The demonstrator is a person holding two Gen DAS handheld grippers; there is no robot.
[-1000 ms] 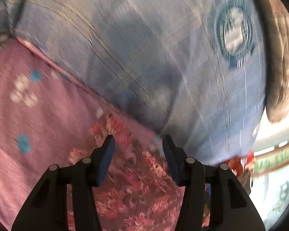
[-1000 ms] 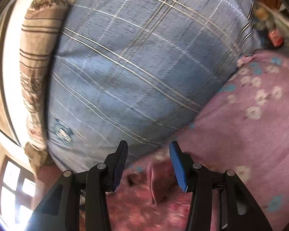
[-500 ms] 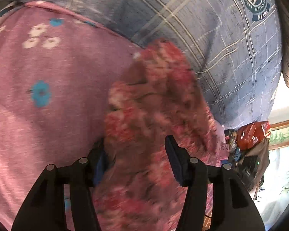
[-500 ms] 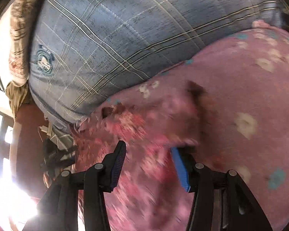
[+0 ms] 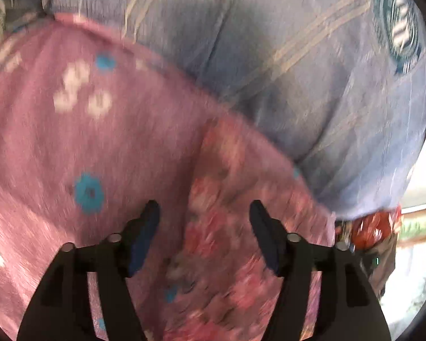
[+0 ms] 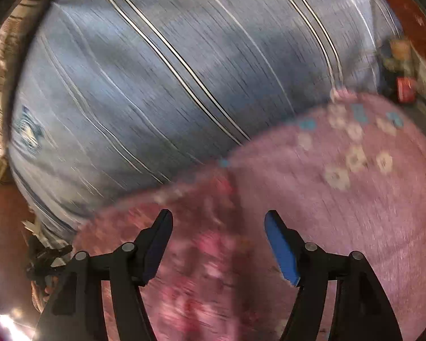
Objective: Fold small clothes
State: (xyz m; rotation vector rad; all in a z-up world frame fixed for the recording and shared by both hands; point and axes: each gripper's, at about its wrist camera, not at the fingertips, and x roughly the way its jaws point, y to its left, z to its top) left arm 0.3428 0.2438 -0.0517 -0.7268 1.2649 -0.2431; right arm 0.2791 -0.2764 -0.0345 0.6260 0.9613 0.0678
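Floral garment (image 5: pixel 224 227) blurred, edges cut off

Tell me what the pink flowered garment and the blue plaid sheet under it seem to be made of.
Pink flowered garment: soft, matte knit, possibly cotton jersey; it drapes limply, though blur hides the weave. Blue plaid sheet: matte woven cloth, likely cotton; fine streaky threads and woven pale stripes show.

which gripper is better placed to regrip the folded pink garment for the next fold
Left, narrowly. The left gripper, jaws opening, straddles the garment's folded edge. The right gripper, also opening, has only flat fabric beneath it. Blur makes this uncertain.
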